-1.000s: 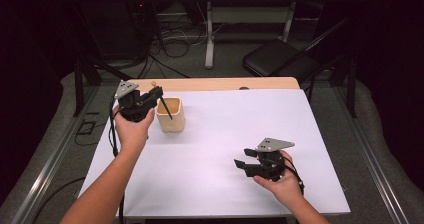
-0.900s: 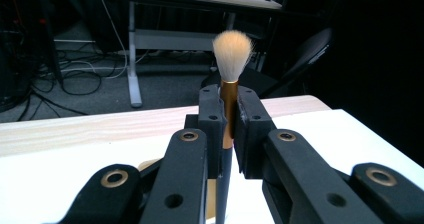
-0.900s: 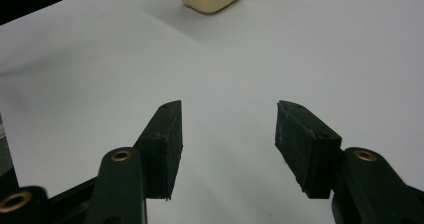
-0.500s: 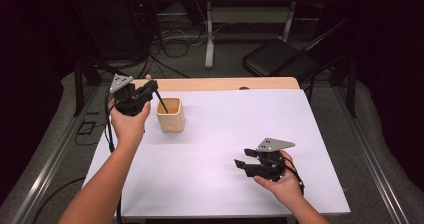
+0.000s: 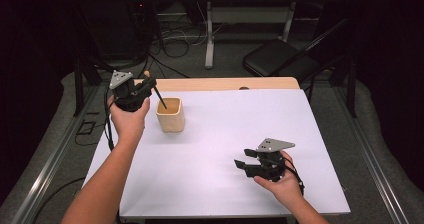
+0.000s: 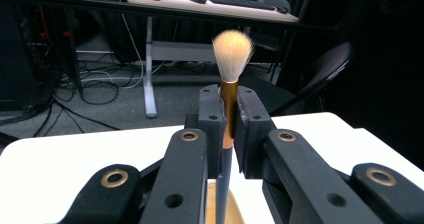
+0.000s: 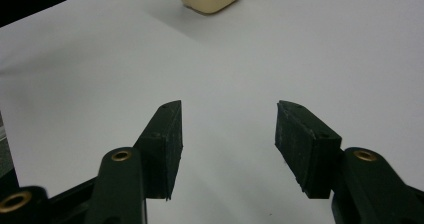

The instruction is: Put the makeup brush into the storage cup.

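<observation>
Leftward and up drifts the left gripper, clamping the gold-collared makeup brush — handle tip could snag the cream cup's rim; right gripper idle, jaws apart.

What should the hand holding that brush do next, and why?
Probably lower the brush straight down. The left gripper is clamped on its gold collar, bristles up, with the dark handle's tip already at the mouth of the beige cup. Then it could let go.

Brush, cream bristles, gold ferrule, dark handle: held tilted, handle end lowered into beige cup, far left.
</observation>
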Tool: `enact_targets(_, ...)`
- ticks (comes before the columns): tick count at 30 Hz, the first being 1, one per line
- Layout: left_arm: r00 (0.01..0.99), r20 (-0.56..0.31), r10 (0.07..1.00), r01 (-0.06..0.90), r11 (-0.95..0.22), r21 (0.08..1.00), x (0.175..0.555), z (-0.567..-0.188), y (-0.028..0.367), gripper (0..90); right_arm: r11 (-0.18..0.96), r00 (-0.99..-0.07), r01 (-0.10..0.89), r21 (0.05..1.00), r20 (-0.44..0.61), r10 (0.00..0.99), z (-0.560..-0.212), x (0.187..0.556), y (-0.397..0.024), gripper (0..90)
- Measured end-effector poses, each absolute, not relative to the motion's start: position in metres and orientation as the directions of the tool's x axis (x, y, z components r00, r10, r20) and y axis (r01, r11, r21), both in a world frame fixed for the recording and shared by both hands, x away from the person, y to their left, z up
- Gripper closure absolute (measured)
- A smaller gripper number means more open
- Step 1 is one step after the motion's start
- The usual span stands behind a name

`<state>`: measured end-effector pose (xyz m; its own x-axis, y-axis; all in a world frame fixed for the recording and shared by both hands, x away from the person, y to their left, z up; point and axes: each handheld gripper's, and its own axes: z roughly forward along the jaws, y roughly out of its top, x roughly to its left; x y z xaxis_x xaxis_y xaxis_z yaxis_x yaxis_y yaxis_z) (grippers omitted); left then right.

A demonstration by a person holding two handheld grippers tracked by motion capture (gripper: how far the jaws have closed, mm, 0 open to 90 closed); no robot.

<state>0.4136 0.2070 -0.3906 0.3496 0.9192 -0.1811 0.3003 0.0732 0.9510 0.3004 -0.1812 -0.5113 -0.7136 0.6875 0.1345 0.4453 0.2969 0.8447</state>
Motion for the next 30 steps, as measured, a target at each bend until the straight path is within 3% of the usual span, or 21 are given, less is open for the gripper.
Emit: enact_targets(30, 0.316, -0.175, 0.932, 0.291, 0.08, 0.953, 0.426, -0.398, 0.206, 83.2, 0.31, -0.722, 0.439, 0.843, 0.125, 0.681, -0.514, 0.299, -0.18, 44.4)
